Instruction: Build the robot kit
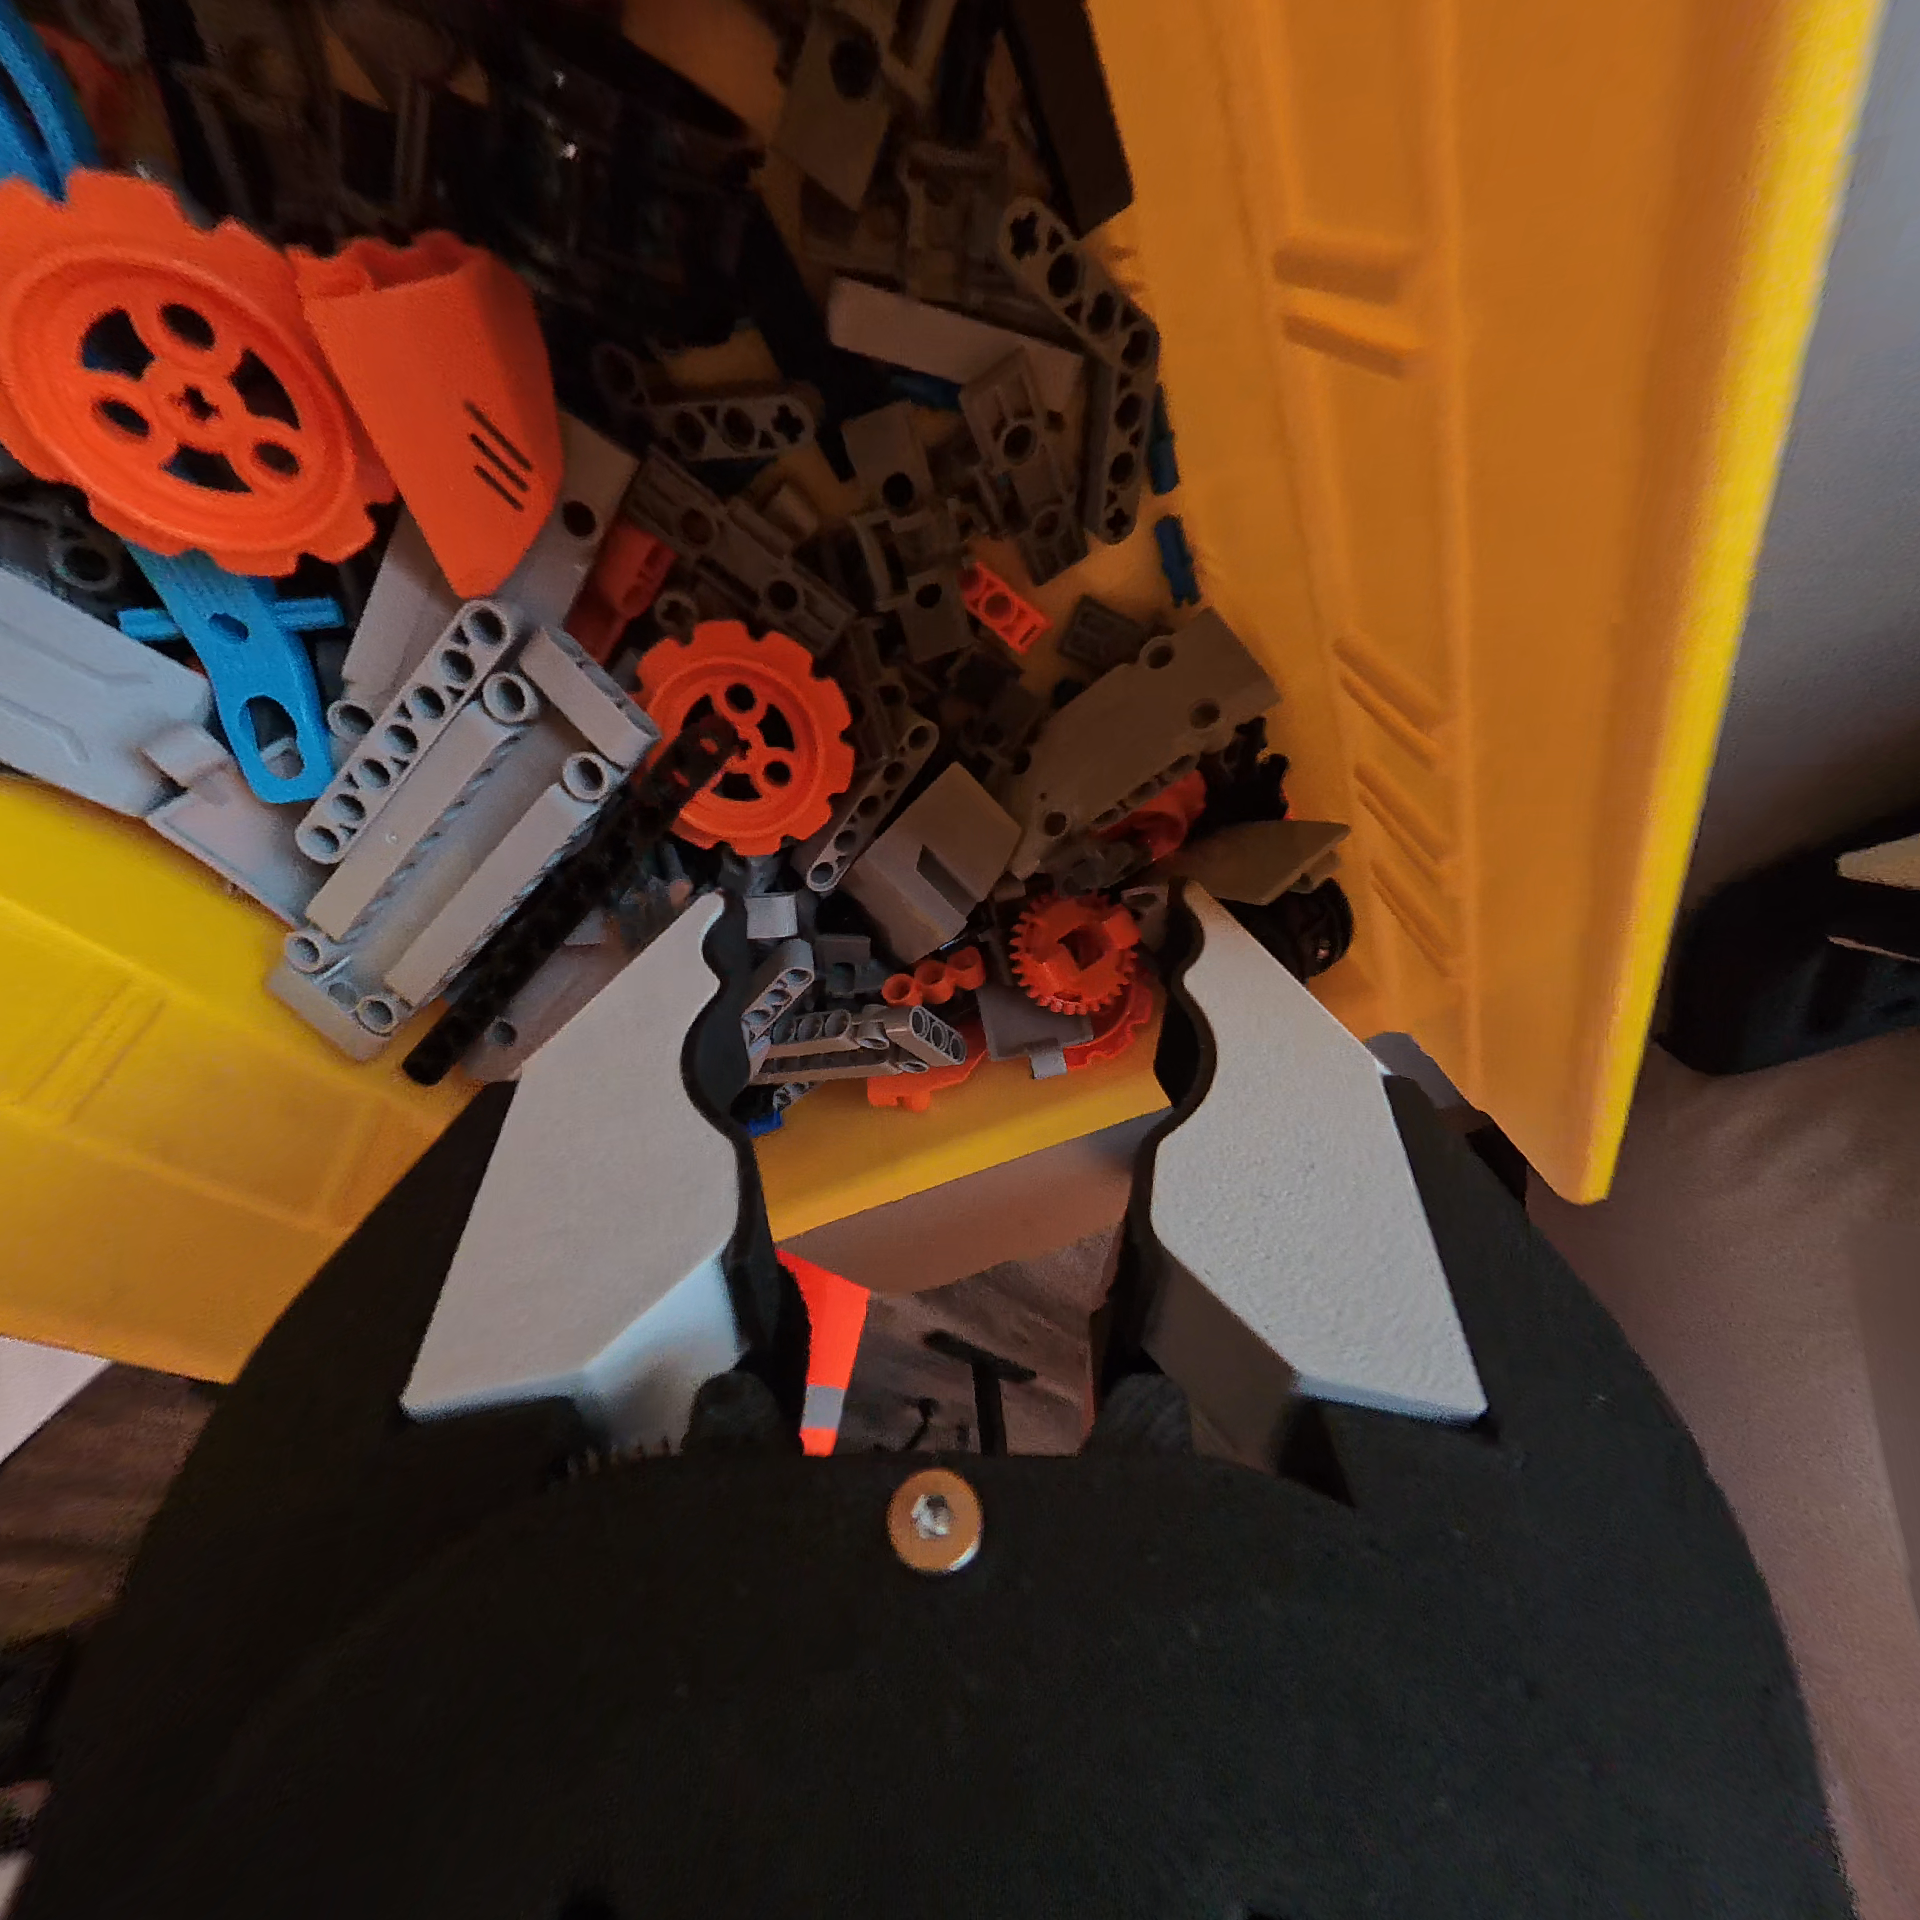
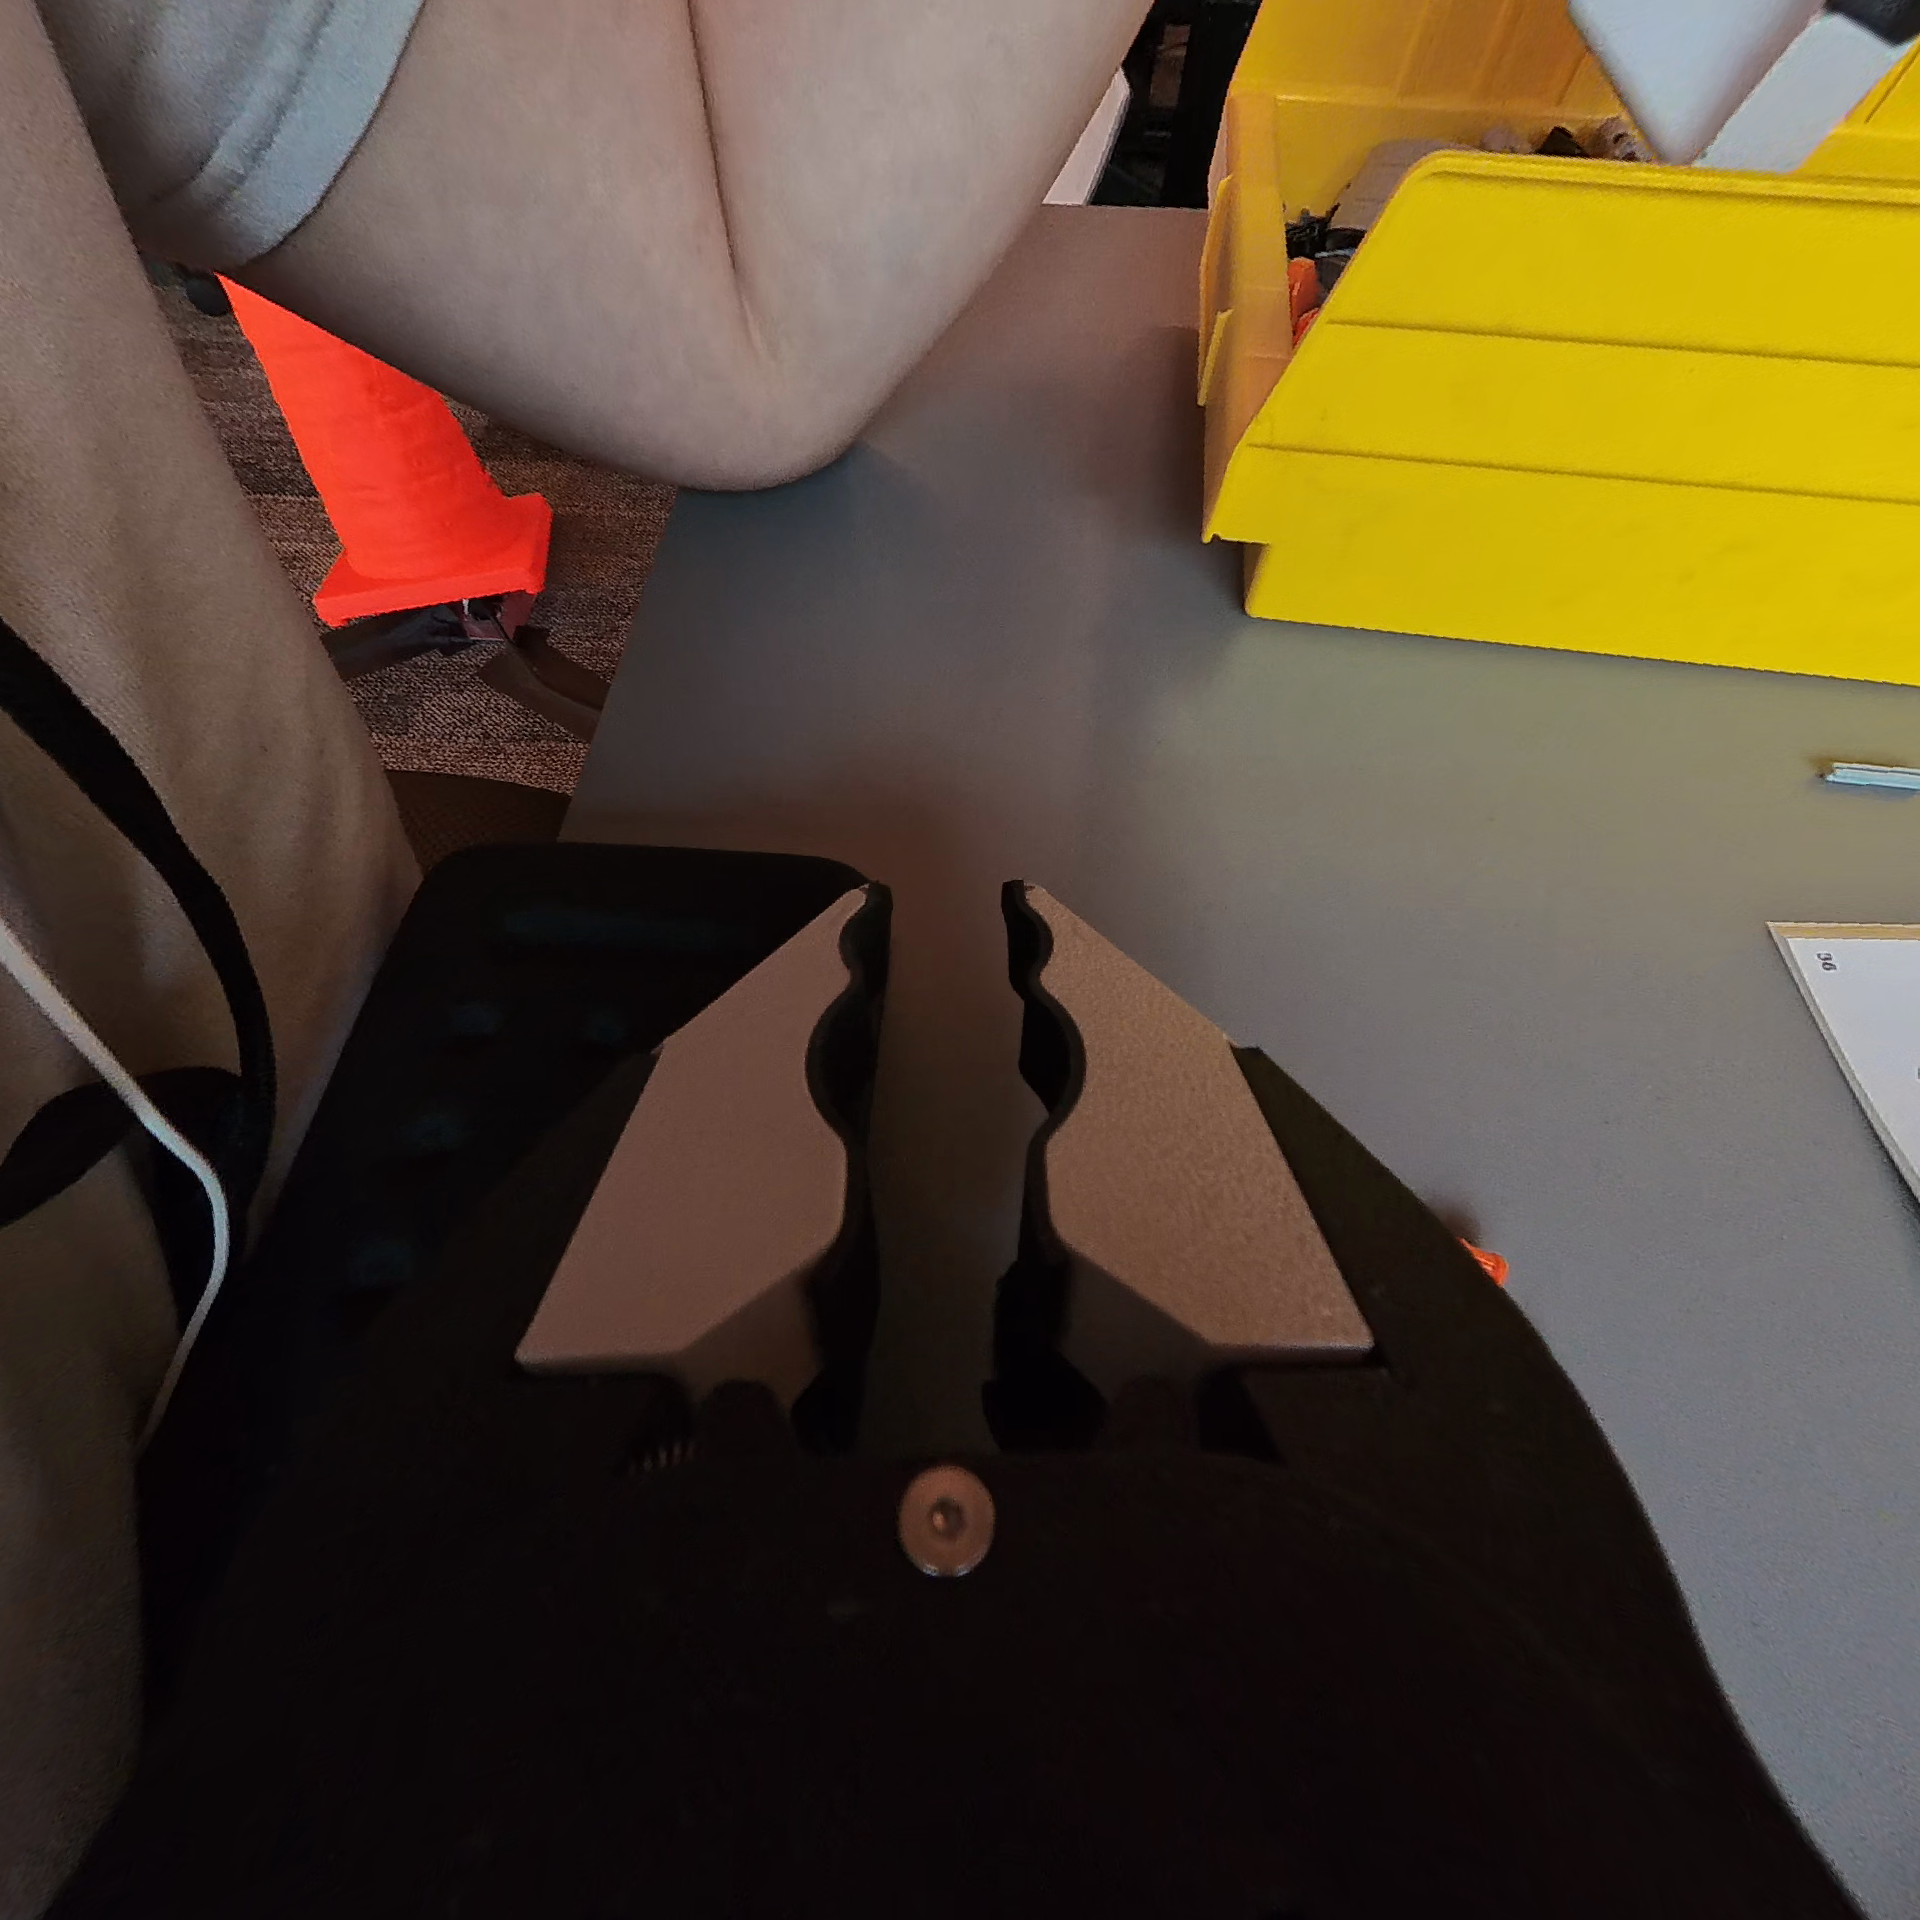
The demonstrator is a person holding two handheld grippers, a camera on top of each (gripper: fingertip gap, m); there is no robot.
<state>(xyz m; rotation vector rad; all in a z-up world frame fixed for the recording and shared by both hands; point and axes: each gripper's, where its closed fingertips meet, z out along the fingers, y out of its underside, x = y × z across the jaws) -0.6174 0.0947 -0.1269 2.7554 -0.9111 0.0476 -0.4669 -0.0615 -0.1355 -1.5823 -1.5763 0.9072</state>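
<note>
My left gripper is open, its tips just over the near end of a yellow bin full of plastic building parts. Between the fingers lie small grey beams and a red-orange gear. An orange toothed wheel, a large orange wheel, an orange panel and a light grey frame lie farther in. My right gripper is open with a narrow gap and empty, low over the grey table, away from the yellow bins.
A person's arm and torso are at the left of the right wrist view. An orange cone stands on the carpet beside chair legs. A small metal pin and a white card lie on the table at the right. From the left gripper's tips to the large orange wheel is close to 9 cm.
</note>
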